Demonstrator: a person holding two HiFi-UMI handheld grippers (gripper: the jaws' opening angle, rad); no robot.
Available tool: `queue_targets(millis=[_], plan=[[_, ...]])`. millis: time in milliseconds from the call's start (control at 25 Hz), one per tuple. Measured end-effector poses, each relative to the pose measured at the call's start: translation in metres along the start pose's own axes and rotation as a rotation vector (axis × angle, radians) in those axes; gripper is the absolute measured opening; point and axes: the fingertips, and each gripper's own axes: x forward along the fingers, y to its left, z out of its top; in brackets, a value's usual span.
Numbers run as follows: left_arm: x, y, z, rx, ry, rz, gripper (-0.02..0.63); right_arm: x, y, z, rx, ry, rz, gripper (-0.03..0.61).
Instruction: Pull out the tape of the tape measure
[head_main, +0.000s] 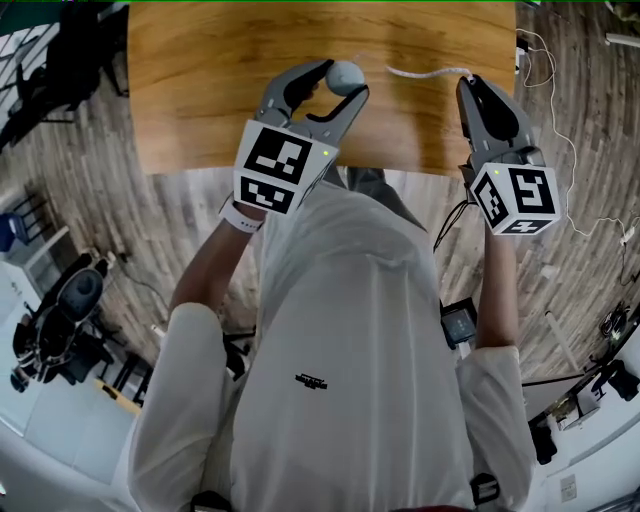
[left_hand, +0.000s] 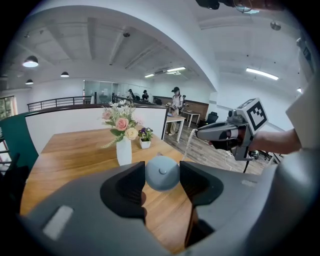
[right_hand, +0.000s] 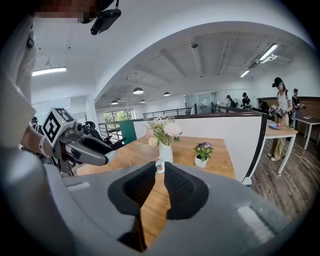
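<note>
In the head view my left gripper (head_main: 345, 82) is shut on a round grey tape measure (head_main: 347, 72) above the wooden table (head_main: 210, 90). A thin white tape (head_main: 425, 72) runs from it rightward to my right gripper (head_main: 468, 84), which is shut on the tape's end. In the left gripper view the tape measure (left_hand: 162, 172) sits between the pads, and the right gripper (left_hand: 201, 134) shows at the right with the tape (left_hand: 188, 146) hanging from its tip. In the right gripper view a small pale tape tab (right_hand: 159, 165) is pinched at the jaw tips, and the left gripper (right_hand: 106, 156) is at the left.
A white vase of flowers (left_hand: 123, 150) and a small potted plant (left_hand: 145, 143) stand on the far part of the table, before a white partition (right_hand: 240, 145). White cables (head_main: 560, 120) lie on the wood floor at the right. Both grippers hang over the table's near edge.
</note>
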Motion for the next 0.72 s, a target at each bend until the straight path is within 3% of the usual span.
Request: queue_targets(millis=[360,720], plan=[[0.034,0.017,-0.015,0.004,0.026,0.011,0.238,0.029,-0.013,-0.016,0.033,0.034,-0.037,0.060],[0.062,0.038,-0.036,-0.056,0.047,0.044,0.238,0.054,-0.019,-0.040,0.068,0.070,-0.067,0.061]])
